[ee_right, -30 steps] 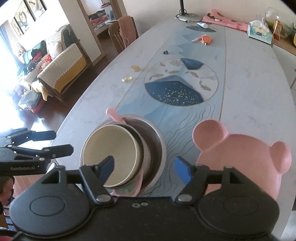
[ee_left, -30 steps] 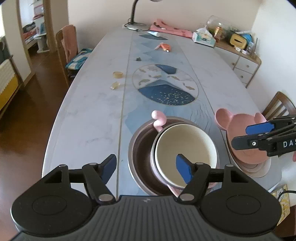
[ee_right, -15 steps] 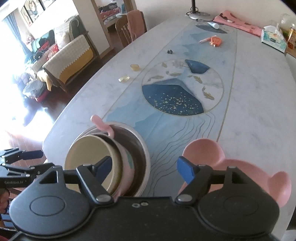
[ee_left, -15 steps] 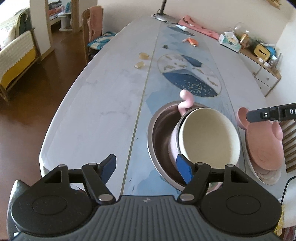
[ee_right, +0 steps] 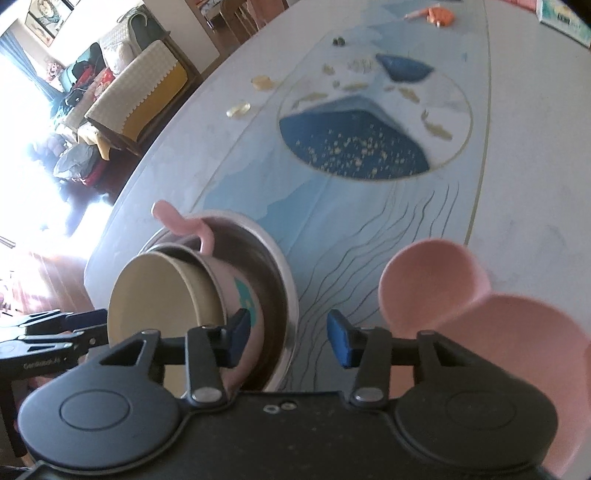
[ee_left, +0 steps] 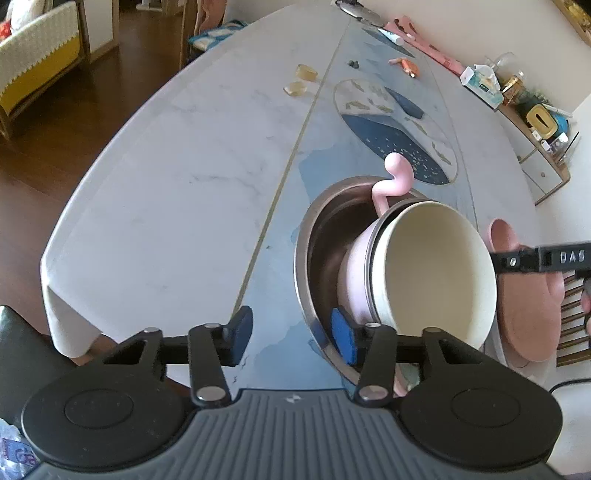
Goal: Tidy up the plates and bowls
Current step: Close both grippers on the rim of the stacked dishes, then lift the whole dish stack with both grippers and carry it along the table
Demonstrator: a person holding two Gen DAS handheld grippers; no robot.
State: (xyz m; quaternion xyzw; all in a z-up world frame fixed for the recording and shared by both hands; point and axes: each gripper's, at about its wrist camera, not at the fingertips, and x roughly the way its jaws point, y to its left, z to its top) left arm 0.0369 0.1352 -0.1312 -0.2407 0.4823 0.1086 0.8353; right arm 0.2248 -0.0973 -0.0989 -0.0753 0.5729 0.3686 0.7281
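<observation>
We had both tongs low over the near end of the table (ee_left: 177, 177). The left gripper (ee_left: 291, 332) had its jaws closing, one blue pad outside and one inside the rim of the steel bowl (ee_left: 314, 236); the pads did not press it that we could see. The right gripper (ee_right: 284, 336) was closing too, straddling the far side of the same rim, nothing gripped.

Inside the steel bowl sat a pink bowl (ee_left: 356, 266), tilted, with a curled pink handle (ee_left: 393, 177) poking above the rim. A cream bowl (ee_left: 432, 273) was nested in the pink one, tilted the same way. Just beside the steel bowl lay a pink plate with ears (ee_right: 495, 321), on top of another plate. Small bits and an orange thing (ee_right: 437, 14) sat well apart at the far end.
</observation>
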